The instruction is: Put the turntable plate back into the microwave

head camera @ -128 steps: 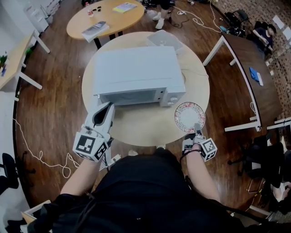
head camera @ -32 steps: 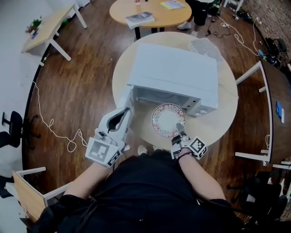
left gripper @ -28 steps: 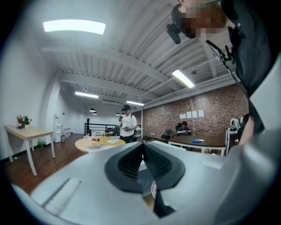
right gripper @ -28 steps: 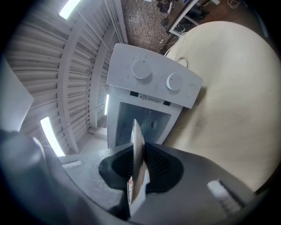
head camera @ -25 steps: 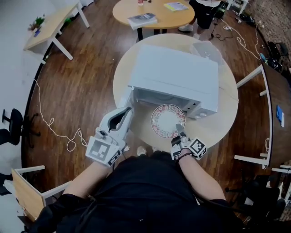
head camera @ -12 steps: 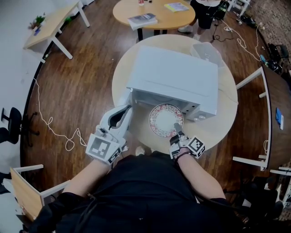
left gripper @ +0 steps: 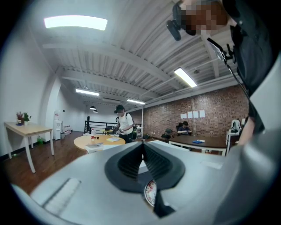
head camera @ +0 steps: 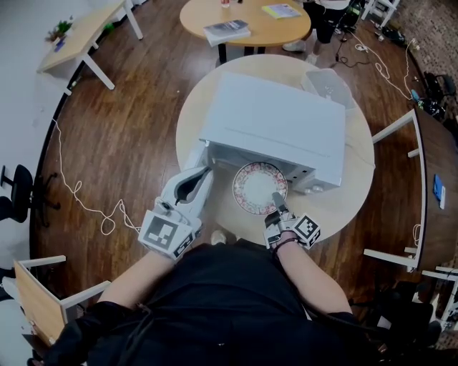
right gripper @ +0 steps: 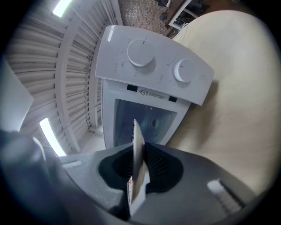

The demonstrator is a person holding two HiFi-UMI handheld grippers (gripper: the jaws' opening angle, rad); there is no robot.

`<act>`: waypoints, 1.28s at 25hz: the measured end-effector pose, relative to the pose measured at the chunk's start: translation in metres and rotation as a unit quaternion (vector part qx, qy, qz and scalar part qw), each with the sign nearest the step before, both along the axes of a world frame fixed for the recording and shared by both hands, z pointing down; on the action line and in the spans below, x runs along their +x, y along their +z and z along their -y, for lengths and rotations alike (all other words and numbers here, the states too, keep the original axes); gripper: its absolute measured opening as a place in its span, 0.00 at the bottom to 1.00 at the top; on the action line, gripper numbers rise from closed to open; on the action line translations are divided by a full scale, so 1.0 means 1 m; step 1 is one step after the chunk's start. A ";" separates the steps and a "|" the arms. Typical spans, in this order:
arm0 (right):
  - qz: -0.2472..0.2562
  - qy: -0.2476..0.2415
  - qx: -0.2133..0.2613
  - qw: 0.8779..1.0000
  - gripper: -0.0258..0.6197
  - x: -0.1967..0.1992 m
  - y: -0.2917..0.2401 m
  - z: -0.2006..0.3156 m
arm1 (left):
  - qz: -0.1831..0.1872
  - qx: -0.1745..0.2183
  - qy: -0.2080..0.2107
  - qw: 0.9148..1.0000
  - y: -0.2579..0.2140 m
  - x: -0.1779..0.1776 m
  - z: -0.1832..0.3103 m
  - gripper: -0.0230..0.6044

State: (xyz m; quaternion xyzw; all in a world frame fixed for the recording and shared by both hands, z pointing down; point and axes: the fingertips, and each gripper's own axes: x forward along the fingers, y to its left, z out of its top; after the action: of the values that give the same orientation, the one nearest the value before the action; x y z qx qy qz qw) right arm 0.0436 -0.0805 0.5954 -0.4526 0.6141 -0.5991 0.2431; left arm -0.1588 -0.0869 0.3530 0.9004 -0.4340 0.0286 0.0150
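Observation:
A white microwave stands on a round wooden table. Its door hangs open at the left. The turntable plate, white with a red patterned rim, hovers at the open front, and my right gripper is shut on its near rim. In the right gripper view the plate sits edge-on between the jaws, facing the open cavity beside the two-knob panel. My left gripper is shut and empty, beside the door. The left gripper view shows its jaws meeting, with a sliver of plate behind.
A clear plastic box sits on the table behind the microwave. A second round table with books stands beyond, desks at the left and right, cables on the wood floor. A person stands at the far table.
Five seconds ago the plate lay on the table right of the microwave. Over the last second the plate and right gripper edged slightly toward the opening. The left gripper stayed put.

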 end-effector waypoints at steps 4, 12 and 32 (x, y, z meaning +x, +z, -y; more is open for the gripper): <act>0.002 0.004 0.000 1.000 0.09 0.002 -0.002 0.007 | -0.002 0.002 -0.002 1.000 -0.002 0.000 0.004 0.04; 0.007 0.002 0.005 1.000 0.09 -0.003 -0.002 0.017 | 0.002 -0.009 -0.006 1.000 0.003 -0.005 0.011 0.04; 0.008 0.015 -0.010 1.000 0.09 -0.014 -0.001 0.037 | -0.003 -0.015 -0.017 1.000 0.005 -0.013 0.023 0.04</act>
State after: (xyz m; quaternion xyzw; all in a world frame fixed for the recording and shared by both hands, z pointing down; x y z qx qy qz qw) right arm 0.0300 -0.1170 0.5943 -0.4590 0.5992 -0.6055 0.2523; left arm -0.1713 -0.1098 0.3585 0.8925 -0.4490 0.0320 0.0300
